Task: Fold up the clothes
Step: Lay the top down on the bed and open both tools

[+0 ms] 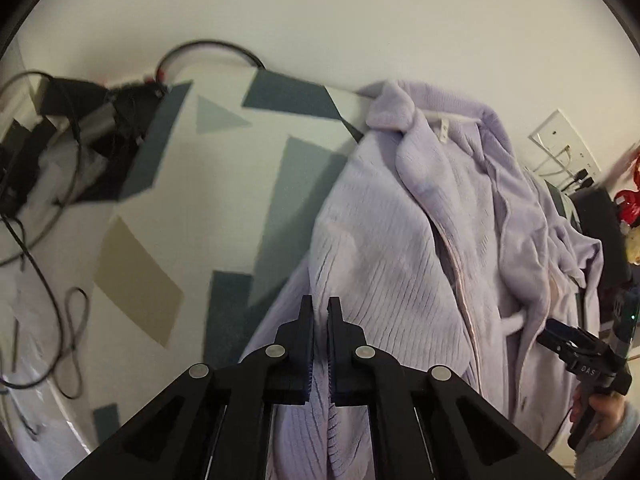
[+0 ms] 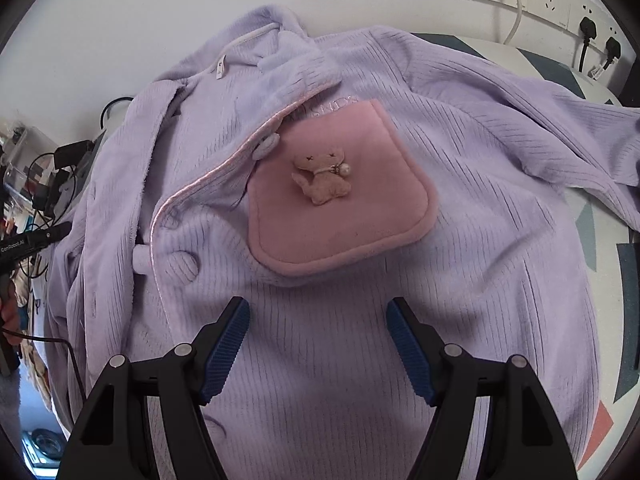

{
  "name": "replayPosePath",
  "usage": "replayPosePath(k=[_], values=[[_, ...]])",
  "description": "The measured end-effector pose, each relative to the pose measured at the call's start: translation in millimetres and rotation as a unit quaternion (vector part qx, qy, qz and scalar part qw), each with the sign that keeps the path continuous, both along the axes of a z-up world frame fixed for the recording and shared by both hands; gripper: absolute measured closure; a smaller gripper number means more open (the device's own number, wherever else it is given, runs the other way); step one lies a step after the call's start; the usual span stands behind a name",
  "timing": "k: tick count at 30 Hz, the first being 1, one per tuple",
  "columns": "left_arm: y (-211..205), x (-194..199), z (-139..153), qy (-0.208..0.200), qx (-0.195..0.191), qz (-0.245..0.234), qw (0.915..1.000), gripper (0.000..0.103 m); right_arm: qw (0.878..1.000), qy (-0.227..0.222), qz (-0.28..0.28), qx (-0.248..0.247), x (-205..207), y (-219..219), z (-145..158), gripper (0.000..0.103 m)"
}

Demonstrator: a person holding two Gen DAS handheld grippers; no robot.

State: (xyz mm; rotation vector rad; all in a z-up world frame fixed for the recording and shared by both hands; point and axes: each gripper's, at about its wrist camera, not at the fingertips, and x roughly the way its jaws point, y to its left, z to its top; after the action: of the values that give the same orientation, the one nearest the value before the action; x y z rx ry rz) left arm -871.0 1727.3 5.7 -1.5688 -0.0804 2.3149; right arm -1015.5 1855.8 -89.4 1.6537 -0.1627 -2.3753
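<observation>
A lilac ribbed fleece pyjama top (image 2: 340, 280) lies front up on the patterned table, collar toward the wall. It has a pink chest pocket (image 2: 336, 196) with a small plush cat (image 2: 322, 178) and pink piping along the placket. My right gripper (image 2: 318, 344) is open just above the top's lower front, below the pocket, holding nothing. My left gripper (image 1: 320, 344) is shut on a fold of the lilac top (image 1: 384, 240) at its side edge. The right gripper (image 1: 576, 356) also shows at the far right of the left wrist view.
The table cover (image 1: 192, 184) is white with grey, teal and tan shapes. Black cables and devices (image 1: 60, 128) lie at its left end. Wall sockets with plugs (image 2: 560, 4) sit behind the table on the right. A red object (image 1: 628, 204) stands at the far right.
</observation>
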Motion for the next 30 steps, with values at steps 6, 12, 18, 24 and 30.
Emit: replayPosePath(k=[6,12,18,24,30], values=[[-53,-50,51,0.081,-0.020,0.116,0.9897,0.099,1.000,-0.003,-0.005,-0.007,-4,0,-1,0.029],[-66,-98,67,0.111,-0.060,0.158,0.9793,0.099,0.997,-0.015,-0.018,-0.072,-10,-7,4,0.029],[-26,-108,20,0.031,-0.118,0.088,0.9886,0.088,0.996,-0.018,-0.035,-0.080,-14,-17,0,0.029],[5,-79,54,0.083,-0.128,0.052,0.9870,0.062,0.990,0.010,-0.088,-0.108,-6,23,16,0.029],[63,-39,88,0.086,-0.036,-0.017,0.9955,0.052,0.981,0.032,-0.172,-0.084,10,98,28,0.029]])
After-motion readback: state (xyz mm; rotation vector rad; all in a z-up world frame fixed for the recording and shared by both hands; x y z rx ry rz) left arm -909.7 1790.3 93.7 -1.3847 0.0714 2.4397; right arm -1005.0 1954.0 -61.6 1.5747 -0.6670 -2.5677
